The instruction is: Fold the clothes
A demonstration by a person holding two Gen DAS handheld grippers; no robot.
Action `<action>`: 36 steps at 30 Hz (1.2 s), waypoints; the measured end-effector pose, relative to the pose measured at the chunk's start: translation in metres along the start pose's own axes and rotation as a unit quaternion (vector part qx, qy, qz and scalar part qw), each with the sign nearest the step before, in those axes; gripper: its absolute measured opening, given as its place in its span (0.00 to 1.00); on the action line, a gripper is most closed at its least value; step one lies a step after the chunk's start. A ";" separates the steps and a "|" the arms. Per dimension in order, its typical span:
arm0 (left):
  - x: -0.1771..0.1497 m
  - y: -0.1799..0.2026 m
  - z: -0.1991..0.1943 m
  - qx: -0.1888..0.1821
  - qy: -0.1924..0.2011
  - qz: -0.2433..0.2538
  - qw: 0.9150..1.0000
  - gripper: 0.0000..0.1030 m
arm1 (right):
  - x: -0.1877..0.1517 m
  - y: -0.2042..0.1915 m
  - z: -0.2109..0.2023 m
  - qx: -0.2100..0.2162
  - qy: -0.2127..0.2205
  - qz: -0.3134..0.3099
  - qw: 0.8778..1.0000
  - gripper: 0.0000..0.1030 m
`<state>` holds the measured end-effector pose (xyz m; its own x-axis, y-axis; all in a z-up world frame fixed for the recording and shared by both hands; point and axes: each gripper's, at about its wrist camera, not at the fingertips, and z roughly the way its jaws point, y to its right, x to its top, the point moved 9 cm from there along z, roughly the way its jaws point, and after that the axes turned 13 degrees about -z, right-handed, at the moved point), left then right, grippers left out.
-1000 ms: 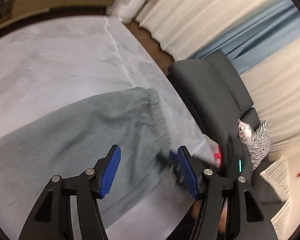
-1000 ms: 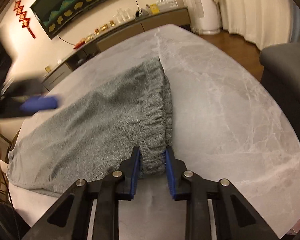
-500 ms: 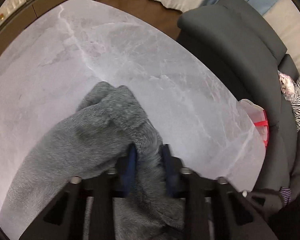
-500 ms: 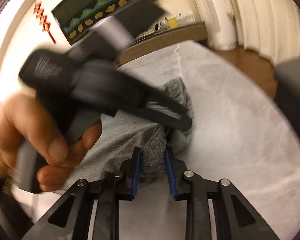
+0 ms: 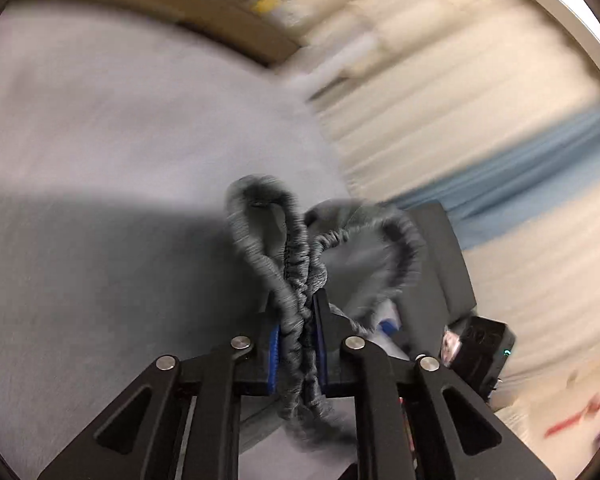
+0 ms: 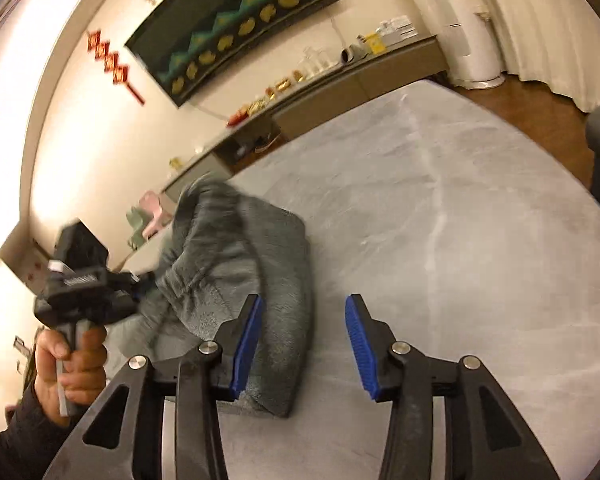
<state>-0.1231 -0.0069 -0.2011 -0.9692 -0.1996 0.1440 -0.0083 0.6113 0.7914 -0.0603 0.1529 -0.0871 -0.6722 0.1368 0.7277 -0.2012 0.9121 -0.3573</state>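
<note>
- The left gripper is clamped on the bunched elastic waistband of the grey sweatpants, which loops up past its blue pads.
- The right gripper stands wide, gripping nothing; its left pad is just beside the folded edge of the garment.
- The sweatpants lie heaped on the grey marble table, partly lifted toward the left.
- The person's left hand holds the other tool's handle.
- Beyond, a sideboard lines the wall.
</note>
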 end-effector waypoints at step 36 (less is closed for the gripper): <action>0.005 -0.027 0.051 0.154 0.031 0.113 0.981 0.21 | 0.052 -0.098 0.026 0.004 -0.117 -0.152 0.981 0.43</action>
<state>-0.1401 0.0145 -0.2517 -0.9384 -0.0724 0.3379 0.1218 0.8457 0.5196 -0.0943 0.0604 -0.0290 -0.7259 -0.2345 0.6466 -0.4223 0.8940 -0.1500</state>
